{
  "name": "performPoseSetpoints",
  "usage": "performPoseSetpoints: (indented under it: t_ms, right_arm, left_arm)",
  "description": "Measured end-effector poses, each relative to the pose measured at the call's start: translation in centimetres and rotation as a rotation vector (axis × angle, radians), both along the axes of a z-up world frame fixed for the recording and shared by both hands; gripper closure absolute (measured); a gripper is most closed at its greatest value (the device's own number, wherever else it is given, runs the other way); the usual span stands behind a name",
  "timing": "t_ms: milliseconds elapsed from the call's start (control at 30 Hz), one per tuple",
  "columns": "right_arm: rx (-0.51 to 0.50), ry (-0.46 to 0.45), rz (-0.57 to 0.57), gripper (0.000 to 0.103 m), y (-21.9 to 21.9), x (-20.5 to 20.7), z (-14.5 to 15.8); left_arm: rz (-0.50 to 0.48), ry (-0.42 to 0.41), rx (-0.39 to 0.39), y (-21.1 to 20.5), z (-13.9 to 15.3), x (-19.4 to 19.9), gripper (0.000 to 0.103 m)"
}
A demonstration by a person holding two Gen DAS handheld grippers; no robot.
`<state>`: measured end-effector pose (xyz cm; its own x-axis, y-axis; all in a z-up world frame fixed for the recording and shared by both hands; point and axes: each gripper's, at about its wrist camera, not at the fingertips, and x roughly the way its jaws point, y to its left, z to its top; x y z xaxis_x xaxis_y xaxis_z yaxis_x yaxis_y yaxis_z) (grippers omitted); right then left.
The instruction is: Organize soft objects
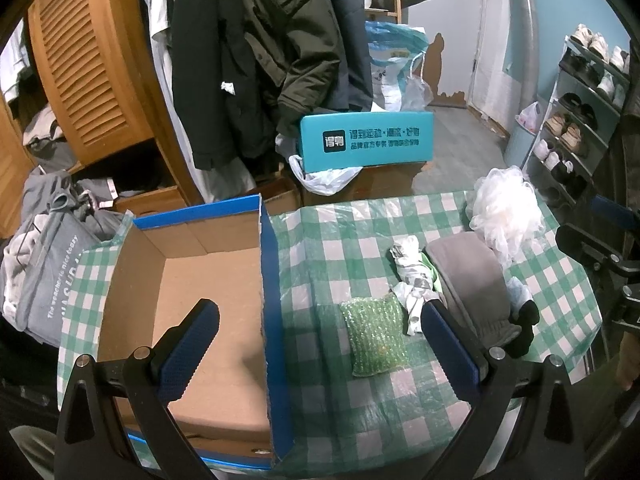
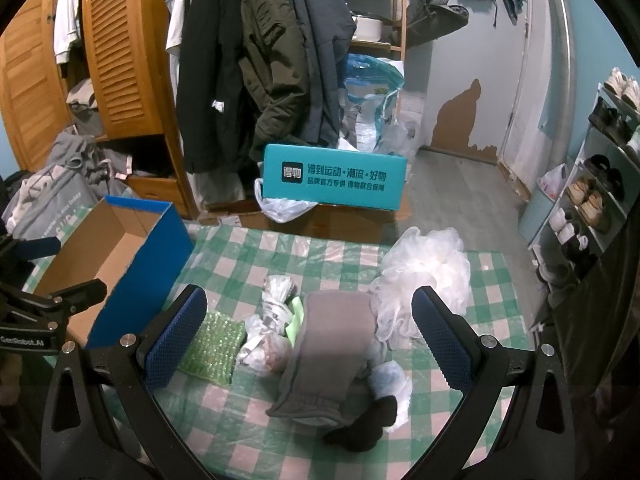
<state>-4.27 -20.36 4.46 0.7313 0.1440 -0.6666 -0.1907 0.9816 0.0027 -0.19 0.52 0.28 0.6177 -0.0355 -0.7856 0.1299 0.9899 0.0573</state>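
Nothing is packed yet: the box point(image 1: 208, 280) sits empty, the soft things point(image 2: 328, 344) lie on the table point(image 2: 240, 256), and the left gripper point(image 1: 316, 344) and right gripper point(image 2: 308, 332) both hover spread wide, holding nothing.

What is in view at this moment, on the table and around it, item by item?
Cardboard box: 1, blue outside, brown inside, open, table's left end.
Bubble-wrap pad: 1, green, table middle, right of the box.
Crumpled plastic bags: a few, white-grey, between pad and grey cloth.
Grey cloth: 1, folded, table right.
Black sock: 1, at the cloth's near end.
Mesh bath pouf: 1, white, far right corner.
Tablecloth: 1, green-white check.
Teal box: 1, behind the table.
Coats: several, dark, hanging behind.
Shoe rack: 1, right wall.
Left gripper: open, empty.
Right gripper: open, empty.
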Motion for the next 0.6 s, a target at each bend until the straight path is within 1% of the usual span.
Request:
performPoseSetpoints:
  t_ms: [600]
  right_arm:
    - [0.004,0.007,-0.001,0.002,-0.05,0.03,-0.13]
  left_arm:
    - [0.000,0.003,-0.001,-0.08,-0.22,-0.22,0.001]
